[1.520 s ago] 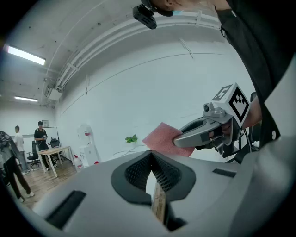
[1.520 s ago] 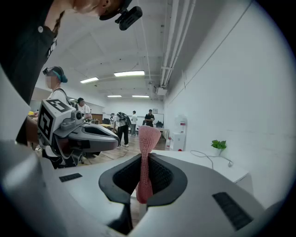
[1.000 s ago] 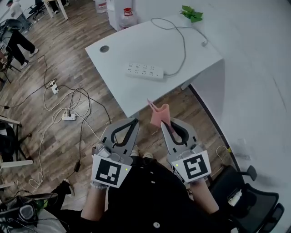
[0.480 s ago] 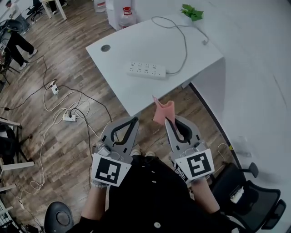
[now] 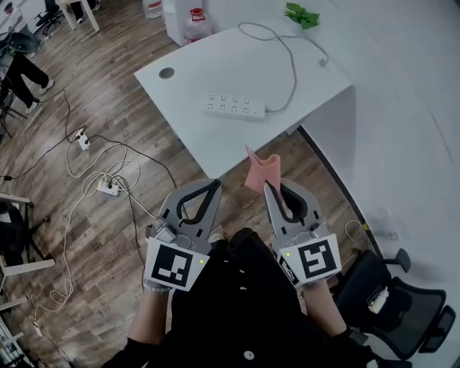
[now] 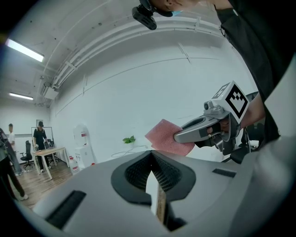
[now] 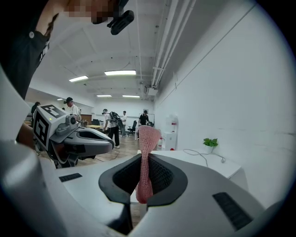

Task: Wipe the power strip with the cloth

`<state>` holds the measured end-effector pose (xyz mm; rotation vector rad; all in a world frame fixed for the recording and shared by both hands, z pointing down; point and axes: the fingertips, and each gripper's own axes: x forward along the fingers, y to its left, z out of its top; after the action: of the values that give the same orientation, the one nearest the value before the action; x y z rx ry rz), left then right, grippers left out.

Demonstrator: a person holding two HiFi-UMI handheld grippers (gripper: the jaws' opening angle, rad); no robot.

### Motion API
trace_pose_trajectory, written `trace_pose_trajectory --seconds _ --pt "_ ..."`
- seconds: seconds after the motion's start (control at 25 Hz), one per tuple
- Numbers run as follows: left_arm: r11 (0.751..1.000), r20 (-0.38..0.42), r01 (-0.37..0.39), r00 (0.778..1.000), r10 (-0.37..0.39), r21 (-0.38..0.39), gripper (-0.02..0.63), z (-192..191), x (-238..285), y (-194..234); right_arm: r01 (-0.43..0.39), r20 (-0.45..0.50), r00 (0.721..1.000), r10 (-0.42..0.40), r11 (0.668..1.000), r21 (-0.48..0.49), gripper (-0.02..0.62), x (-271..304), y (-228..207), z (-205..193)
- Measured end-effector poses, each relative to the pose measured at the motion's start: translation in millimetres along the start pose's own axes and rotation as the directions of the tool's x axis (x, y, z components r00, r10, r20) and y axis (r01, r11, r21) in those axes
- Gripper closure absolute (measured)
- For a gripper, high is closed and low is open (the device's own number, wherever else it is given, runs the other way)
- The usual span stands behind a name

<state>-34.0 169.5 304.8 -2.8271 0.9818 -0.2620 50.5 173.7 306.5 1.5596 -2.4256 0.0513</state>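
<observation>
The white power strip (image 5: 234,106) lies flat near the middle of the white table (image 5: 194,140), its grey cord (image 5: 290,75) looping away to the back. My right gripper (image 5: 267,188) is shut on a pink cloth (image 5: 259,170), which sticks up past the fingertips in the air in front of the table's near corner. In the right gripper view the cloth (image 7: 147,139) hangs pinched between the pads of that gripper (image 7: 144,156). My left gripper (image 5: 215,185) hovers beside it, shut and holding nothing. From the left gripper view (image 6: 151,153) the cloth (image 6: 163,137) shows at the right.
A small green plant (image 5: 302,17) stands at the table's far corner. Cables and a floor power strip (image 5: 108,187) sprawl over the wooden floor at left. A black office chair (image 5: 402,316) sits at lower right. Water jugs (image 5: 195,17) stand behind the table.
The right gripper with the cloth has drifted slightly right and up in the picture. Both grippers remain side by side short of the table.
</observation>
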Motion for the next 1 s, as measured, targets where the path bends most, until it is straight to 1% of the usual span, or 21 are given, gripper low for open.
trace_pose_trajectory --seconds 0.24,0.44,0.76,1.0 --pt "1.000 0.005 0.007 1.000 -0.007 0.007 0.594 -1 6 6 0.009 -0.012 1.000 -0.009 1.000 -0.002 0.546 5 -5 -2" --pt "1.000 0.003 -0.011 1.000 0.011 0.004 0.592 -3 26 18 -0.009 -0.014 1.000 0.009 1.000 -0.012 0.545 23 -23 -3" --pt "0.998 -0.004 -0.061 0.998 0.061 0.009 0.592 4 71 41 -0.053 0.005 0.999 0.053 0.998 -0.020 0.546 60 -67 6" --pt "0.993 -0.022 -0.117 0.993 0.117 0.001 0.594 9 109 64 -0.103 0.007 0.995 0.104 0.994 -0.021 0.545 93 -103 11"
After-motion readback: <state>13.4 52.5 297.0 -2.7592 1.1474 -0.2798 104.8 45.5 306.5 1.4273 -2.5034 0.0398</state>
